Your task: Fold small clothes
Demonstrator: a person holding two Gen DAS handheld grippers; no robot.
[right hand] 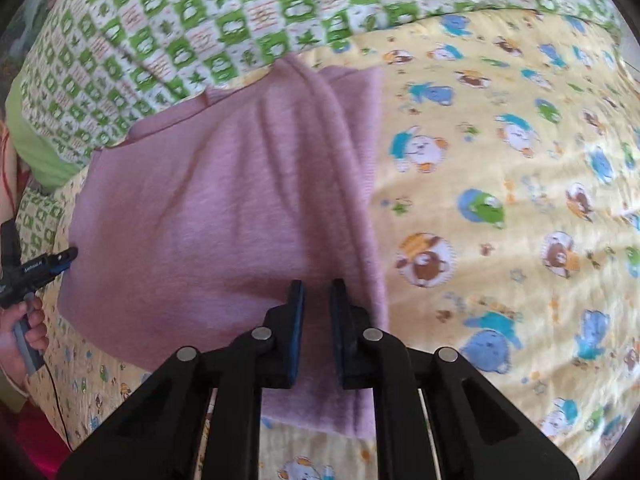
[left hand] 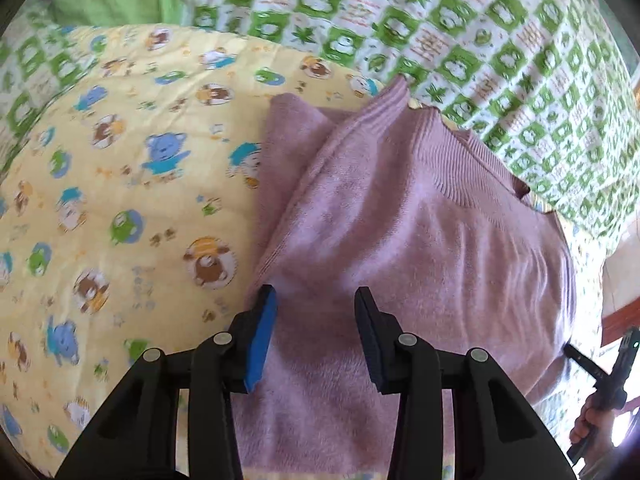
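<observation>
1. Left wrist view: the left gripper (left hand: 316, 296) hovers over the near part of the pink sweater (left hand: 400, 240), jaws apart and holding nothing. The sweater lies on the yellow animal-print quilt (left hand: 120, 200); one side panel appears folded over its middle, so folding looks partly done.
2. Right wrist view: the right gripper (right hand: 318, 292) sits at the sweater's (right hand: 200, 208) folded edge, jaws slightly parted and seemingly holding nothing. Bare quilt (right hand: 500, 200) beyond that edge leaves working room.
</observation>
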